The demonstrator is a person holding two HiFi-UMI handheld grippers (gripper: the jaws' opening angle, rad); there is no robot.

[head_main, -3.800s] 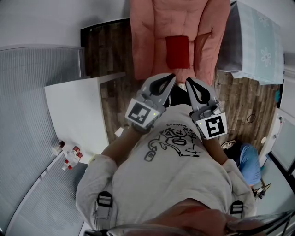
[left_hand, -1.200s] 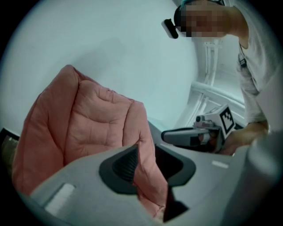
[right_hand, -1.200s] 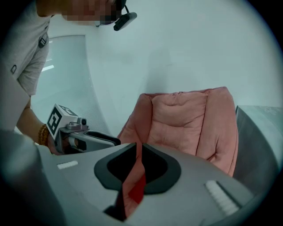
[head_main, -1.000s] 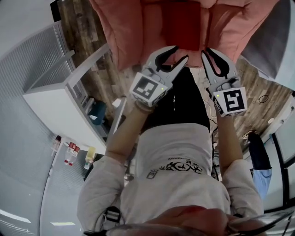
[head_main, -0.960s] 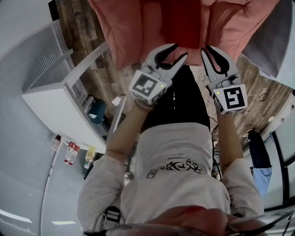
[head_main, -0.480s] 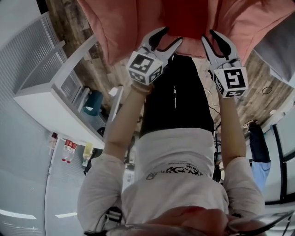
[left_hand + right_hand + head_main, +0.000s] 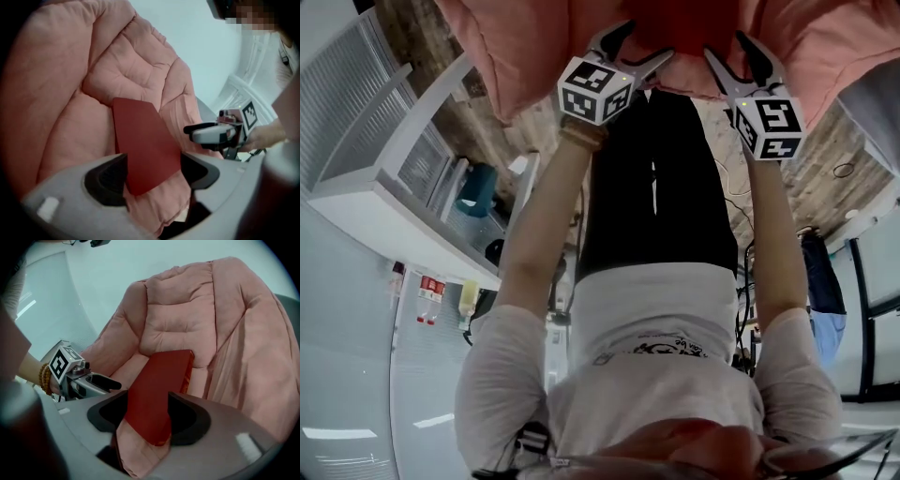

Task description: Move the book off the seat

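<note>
Both tongs are spread apart and grip nothing. Your left tongs [image 7: 152, 176] and your right tongs [image 7: 147, 416] each have the near corner of the book [image 7: 143, 140] showing in the gap between their pads. Neither pair looks to touch it, though from these angles you cannot be sure whether the tips reach its edge or fall just short.

The book is dark red and lies flat on the seat [image 7: 61, 117], a padded pink armchair. Its far end rests against the base of the back cushion, and its near corner points toward the front lip. From the head view only a strip of it shows, at the top edge between your two raised forearms. Both tongs hang at the cushion's front edge, the left one beside the right.

So the task has not really begun: the book is on the seat, unlifted and ungripped. What is left is everything that counts: bring one pair of tongs around the near edge, close on it, lift, and carry it clear. A white table [image 7: 384, 220] stands off to your left, over a wooden floor [image 7: 534, 141].
</note>
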